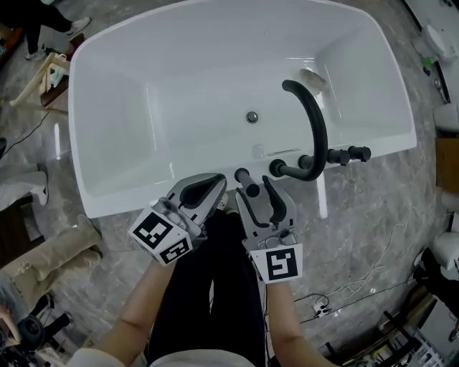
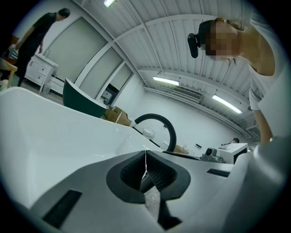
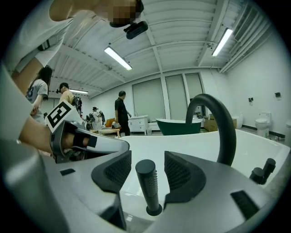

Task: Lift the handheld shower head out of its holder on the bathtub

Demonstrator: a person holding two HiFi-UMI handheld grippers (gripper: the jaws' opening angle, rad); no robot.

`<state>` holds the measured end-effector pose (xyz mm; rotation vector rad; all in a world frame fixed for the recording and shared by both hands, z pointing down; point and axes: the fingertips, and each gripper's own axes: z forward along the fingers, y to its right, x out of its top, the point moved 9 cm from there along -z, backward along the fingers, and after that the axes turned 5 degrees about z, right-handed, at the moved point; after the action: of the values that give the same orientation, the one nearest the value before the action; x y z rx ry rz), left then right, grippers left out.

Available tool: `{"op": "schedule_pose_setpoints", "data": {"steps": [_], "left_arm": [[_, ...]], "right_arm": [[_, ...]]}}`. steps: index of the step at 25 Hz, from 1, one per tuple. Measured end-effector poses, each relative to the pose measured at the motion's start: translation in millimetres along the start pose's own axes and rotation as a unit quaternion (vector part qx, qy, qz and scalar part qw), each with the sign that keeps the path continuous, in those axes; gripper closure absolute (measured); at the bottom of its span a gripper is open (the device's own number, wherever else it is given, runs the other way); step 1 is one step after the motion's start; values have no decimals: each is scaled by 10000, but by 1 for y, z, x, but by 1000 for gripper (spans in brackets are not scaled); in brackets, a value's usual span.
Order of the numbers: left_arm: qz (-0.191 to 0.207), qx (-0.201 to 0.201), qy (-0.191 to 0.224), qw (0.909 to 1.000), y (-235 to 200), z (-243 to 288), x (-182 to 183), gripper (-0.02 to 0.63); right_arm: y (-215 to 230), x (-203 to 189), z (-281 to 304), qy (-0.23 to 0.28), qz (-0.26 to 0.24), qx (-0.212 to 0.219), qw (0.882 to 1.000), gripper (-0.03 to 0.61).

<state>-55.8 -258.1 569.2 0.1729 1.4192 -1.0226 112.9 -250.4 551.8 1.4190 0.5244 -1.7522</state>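
Left gripper (image 1: pixel 215 188), jaws pressed together, beside the white bathtub's (image 1: pixel 129 143) near rim. Right gripper (image 1: pixel 253 188), jaws apart, flanks without touching the handheld shower head (image 3: pixel 148 182), a matte black stick with one studded face, upright in its rim holder. Rightmost is the black arched spout (image 1: pixel 313 122).

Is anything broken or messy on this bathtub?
Nothing stands out. The shower head stands upright in its holder on the bathtub rim, between the open jaws of the right gripper. The curved black spout looks whole.
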Motion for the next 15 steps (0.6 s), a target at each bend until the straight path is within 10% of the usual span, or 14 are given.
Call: {"op": "schedule_pose_setpoints", "data": {"steps": [15], "left_arm": [[-140,2,-241,9996,-41,21,-56,601]], "right_arm": [[9,-66,34,-441,-40,-147,9989,365]]}}
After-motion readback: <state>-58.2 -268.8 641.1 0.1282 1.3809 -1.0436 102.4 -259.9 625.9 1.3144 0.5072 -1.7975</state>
